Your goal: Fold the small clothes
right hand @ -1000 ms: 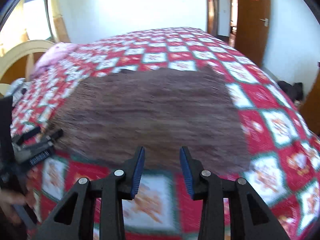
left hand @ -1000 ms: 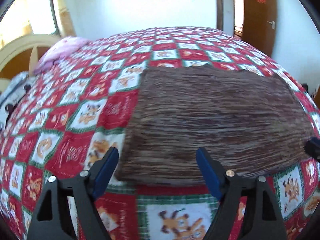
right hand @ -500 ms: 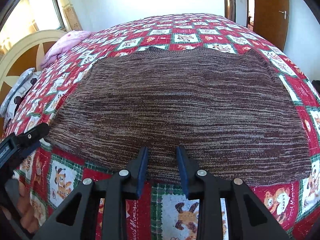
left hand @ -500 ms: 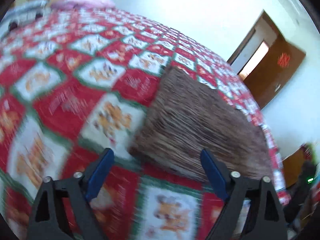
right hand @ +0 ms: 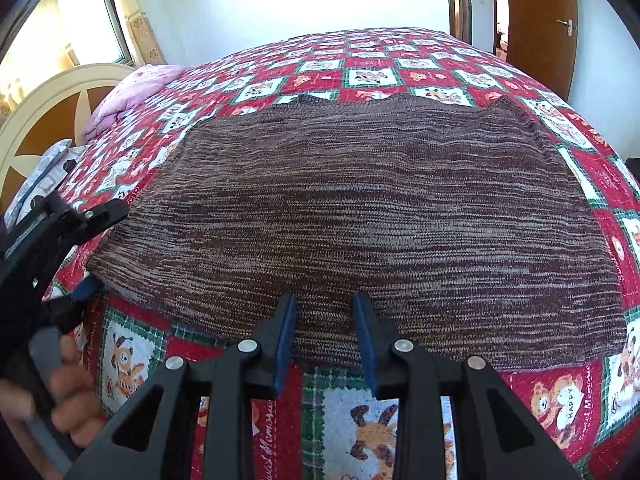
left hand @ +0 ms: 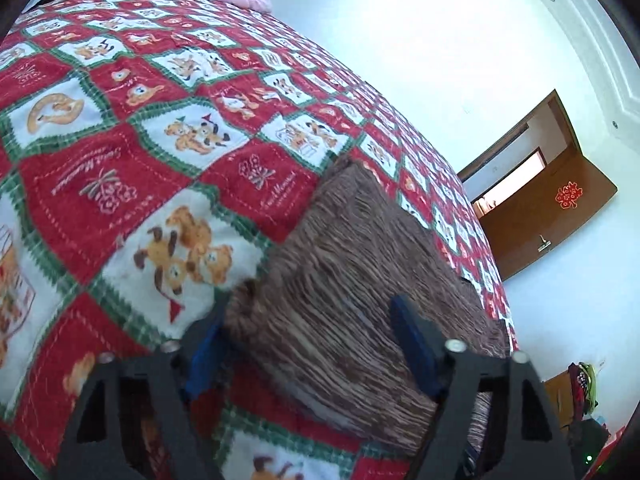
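Note:
A brown knit garment (right hand: 360, 220) lies flat on the bed. My right gripper (right hand: 324, 320) points down at the middle of its near hem, its jaws a narrow gap apart. The fabric lies flat between the tips, unpinched. My left gripper (left hand: 308, 312) is rolled sideways at the garment's (left hand: 352, 264) near left corner. Its jaws are closing with the corner between them, one finger (left hand: 208, 344) low beside the edge and the other above the knit. The pads do not press on the cloth. The right wrist view shows the left gripper (right hand: 104, 248) straddling that corner.
The bedspread (right hand: 360, 76) is a red, white and green check with cartoon animals. A pink blanket (right hand: 132, 88) and a cream headboard (right hand: 48, 120) are at the far left. A brown door (right hand: 536, 20) stands at the right. A person's hand (right hand: 68, 400) holds the left gripper.
The left gripper rolled sideways, moved in on the garment's left corner and narrowed its jaws around it. The right gripper dropped toward the near hem, then stayed still.

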Tool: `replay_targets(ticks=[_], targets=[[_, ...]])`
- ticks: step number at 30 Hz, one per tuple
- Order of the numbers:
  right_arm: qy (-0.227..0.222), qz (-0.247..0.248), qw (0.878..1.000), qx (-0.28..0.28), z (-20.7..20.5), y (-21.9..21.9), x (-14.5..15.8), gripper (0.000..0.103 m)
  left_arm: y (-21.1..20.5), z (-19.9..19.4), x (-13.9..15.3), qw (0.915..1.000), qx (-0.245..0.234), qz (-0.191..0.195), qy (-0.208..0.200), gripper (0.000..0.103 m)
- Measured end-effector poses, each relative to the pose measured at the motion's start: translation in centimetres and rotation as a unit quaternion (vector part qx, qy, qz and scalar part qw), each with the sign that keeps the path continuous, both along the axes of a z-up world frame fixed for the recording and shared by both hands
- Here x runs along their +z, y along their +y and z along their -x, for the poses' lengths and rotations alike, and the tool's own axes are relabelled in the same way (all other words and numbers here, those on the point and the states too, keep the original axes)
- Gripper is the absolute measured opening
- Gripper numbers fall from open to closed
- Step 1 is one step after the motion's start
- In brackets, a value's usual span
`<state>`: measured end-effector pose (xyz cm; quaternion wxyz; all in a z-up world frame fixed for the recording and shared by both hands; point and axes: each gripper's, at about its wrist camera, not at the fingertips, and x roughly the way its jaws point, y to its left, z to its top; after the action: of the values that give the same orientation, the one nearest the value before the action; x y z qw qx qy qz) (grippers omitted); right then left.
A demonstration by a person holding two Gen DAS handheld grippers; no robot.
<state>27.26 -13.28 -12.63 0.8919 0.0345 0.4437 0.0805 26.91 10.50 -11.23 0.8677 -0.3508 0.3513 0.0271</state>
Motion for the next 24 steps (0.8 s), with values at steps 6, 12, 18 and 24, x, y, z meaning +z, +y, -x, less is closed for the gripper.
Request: replay_targets(ticks=[6,12,18,24], targets=[[0.0,0.003,1.0,0.0,0.0,0.0,0.0,0.031,-0.1,0.5,-0.7,0.9986,-0.019,-0.049,-0.012,0.05],[0.0,0.004,1.0,0.0,0.0,0.2,0.0,0.031,-0.2,0.4,-0.2,0.996,-0.038,-0.081,-0.006,0.05],[-0.008,-0.066,0.998,-0.015,0.4,-2.0,0.8,0.032,-2.1,0.2,2.9,0.9807,-0.077,-0.18,-0.014,0.05],[-0.067,-0.116,0.985,-0.106,1.1,-9.7,4.9,0.035,-6.5,-2.2,6.4,0.9531,-0.177,-0.235,-0.072,0.066]])
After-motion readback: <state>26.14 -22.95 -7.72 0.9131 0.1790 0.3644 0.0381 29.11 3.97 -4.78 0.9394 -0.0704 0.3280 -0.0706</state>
